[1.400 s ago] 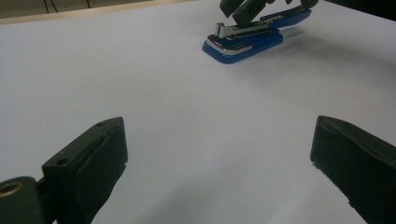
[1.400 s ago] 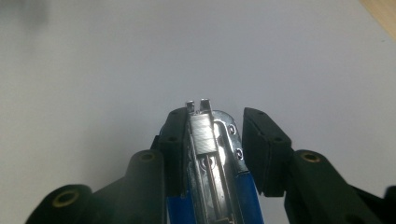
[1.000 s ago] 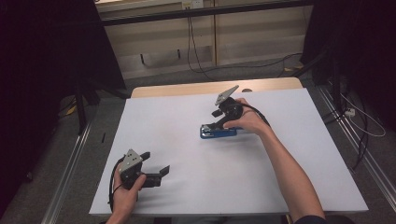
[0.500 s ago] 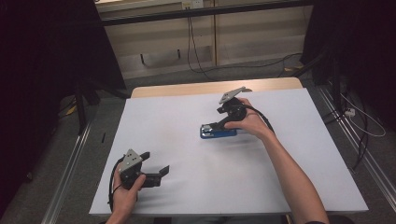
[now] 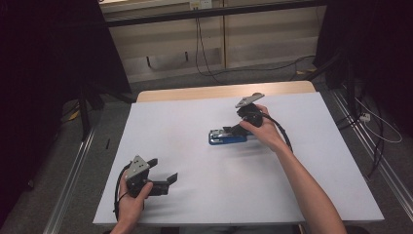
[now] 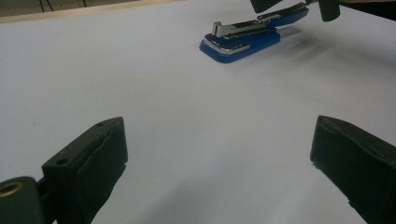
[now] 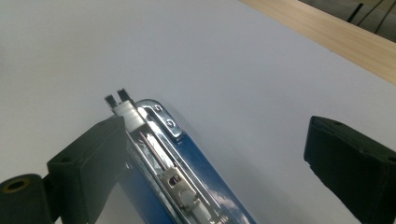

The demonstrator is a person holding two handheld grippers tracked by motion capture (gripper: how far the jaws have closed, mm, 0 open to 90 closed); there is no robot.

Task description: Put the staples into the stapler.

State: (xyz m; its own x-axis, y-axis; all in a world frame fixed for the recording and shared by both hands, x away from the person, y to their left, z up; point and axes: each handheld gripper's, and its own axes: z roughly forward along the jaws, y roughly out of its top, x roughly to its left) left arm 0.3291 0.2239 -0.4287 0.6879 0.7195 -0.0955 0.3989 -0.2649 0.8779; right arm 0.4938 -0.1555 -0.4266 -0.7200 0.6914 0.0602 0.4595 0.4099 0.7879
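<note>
Near the middle of the white tabletop [image 5: 195, 122] lies a blue stapler [image 5: 227, 136], flat on its base. The right gripper [image 5: 242, 129] stands over its rear end, jaws just opened wide, one jaw beside the stapler's edge, the other well clear. The left gripper [image 5: 168, 181] rests near the front edge, jaws apart with nothing between them.

The stapler [image 5: 228, 136] lies on the bench [image 5: 195, 117], right of centre, with the right gripper [image 5: 242, 128] at its right end. The left gripper [image 5: 163, 183] sits near the front-left corner (well apart from the stapler).
</note>
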